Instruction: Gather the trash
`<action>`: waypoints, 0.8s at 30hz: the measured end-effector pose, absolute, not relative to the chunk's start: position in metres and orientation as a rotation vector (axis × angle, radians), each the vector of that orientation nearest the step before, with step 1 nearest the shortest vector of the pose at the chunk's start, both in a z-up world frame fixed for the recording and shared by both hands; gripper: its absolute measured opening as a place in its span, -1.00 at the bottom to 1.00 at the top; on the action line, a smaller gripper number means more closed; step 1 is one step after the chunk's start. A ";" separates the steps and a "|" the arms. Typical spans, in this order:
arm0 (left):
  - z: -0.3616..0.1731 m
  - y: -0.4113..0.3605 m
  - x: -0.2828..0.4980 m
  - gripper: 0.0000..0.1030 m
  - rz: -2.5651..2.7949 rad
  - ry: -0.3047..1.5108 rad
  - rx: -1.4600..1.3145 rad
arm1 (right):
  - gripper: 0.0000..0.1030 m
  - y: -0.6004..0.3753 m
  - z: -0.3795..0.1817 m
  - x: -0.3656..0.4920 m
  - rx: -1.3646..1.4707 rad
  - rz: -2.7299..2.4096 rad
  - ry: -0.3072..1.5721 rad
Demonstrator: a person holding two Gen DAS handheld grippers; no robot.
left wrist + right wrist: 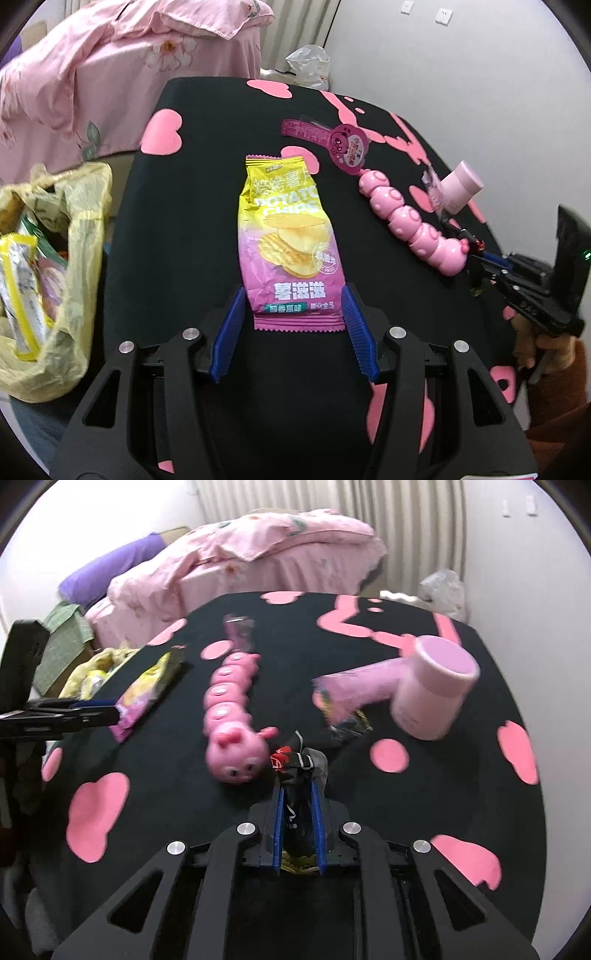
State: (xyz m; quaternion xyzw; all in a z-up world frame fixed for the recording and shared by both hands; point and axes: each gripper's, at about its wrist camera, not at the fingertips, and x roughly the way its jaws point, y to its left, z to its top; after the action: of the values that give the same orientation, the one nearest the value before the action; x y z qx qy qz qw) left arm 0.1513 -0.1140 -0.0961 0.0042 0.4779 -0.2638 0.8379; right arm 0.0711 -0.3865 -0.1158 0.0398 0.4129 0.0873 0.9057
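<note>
A yellow and purple potato chips bag (288, 229) lies flat on the black table (192, 229). My left gripper (293, 291) is open, and its blue pads (229, 332) flank the bag's near end without squeezing it. In the right wrist view my right gripper (297, 784) is shut on a crumpled black wrapper (299, 762) with a red mark, just right of a pink caterpillar toy's head (236, 753). A yellow plastic bag (77, 229) holding several wrappers hangs open at the table's left edge.
A pink hair dryer (432, 686) lies at the right, its handle over a dark crinkled wrapper (347, 727). A purple packaging tag (332, 142) lies beyond the toy. A bed with a pink quilt (122, 62) and a white plastic bag (310, 62) stand behind the table.
</note>
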 end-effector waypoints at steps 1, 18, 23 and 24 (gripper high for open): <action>-0.096 -0.113 0.152 -0.03 -0.559 1.012 -0.001 | -0.78 -0.390 -0.114 0.069 0.090 0.171 0.847; -0.097 -0.134 0.150 -0.42 -0.483 0.964 0.138 | -0.81 -0.392 -0.074 0.056 0.076 0.141 0.713; -0.090 -0.117 0.152 -0.80 -0.475 0.959 0.067 | -0.81 -0.393 -0.068 0.055 0.073 0.139 0.699; -0.089 -0.115 0.151 -0.83 -0.475 0.957 0.063 | -0.81 -0.393 -0.068 0.055 0.073 0.138 0.697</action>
State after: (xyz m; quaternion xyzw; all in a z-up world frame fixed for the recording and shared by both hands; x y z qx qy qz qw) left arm 0.1511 -0.1153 -0.0892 0.0300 0.4558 -0.2263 0.8603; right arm 0.0552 -0.3926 -0.0675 0.0359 0.3414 0.0676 0.9368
